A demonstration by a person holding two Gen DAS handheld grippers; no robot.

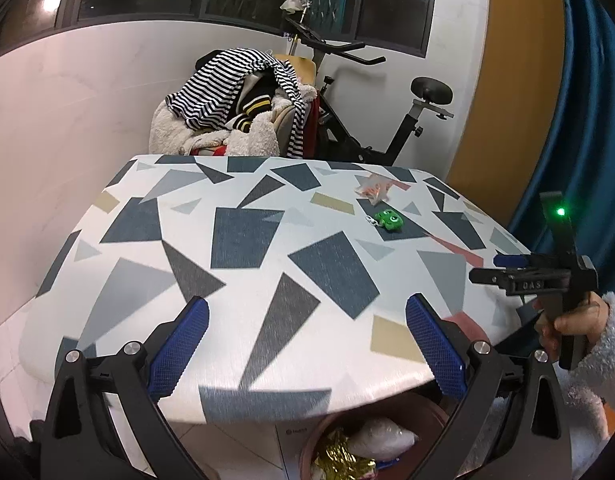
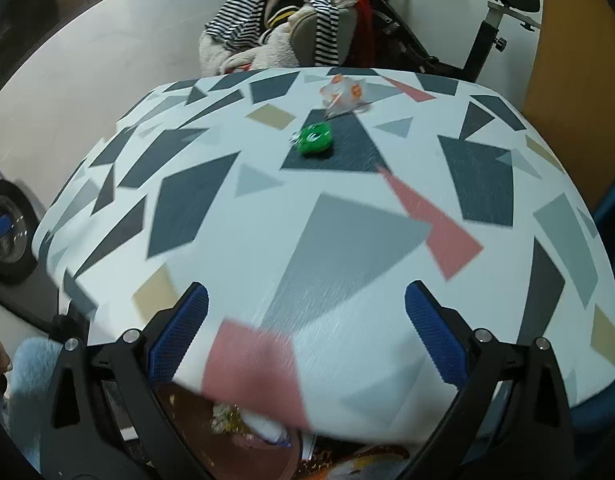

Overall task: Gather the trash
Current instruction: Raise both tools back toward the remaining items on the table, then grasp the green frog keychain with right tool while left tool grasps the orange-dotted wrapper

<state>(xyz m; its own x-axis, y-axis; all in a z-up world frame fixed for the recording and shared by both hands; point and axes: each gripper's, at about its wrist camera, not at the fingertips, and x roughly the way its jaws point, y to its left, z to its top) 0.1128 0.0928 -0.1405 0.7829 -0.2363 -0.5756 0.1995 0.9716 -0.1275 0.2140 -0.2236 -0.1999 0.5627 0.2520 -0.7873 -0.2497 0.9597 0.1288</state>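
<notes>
Left gripper (image 1: 307, 344) and right gripper (image 2: 306, 340) agape, empty; bin (image 1: 387, 412) half-hidden under table (image 1: 267, 240).

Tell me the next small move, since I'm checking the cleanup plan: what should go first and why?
Probably reach the right hand-held gripper forward toward the crumpled clear wrapper with orange print at the table's far side. Both hand-held grippers, including the left, are open and empty, the wrapper looks like the only trash left on the patterned tablecloth, and the brown bin below already holds trash.
</notes>
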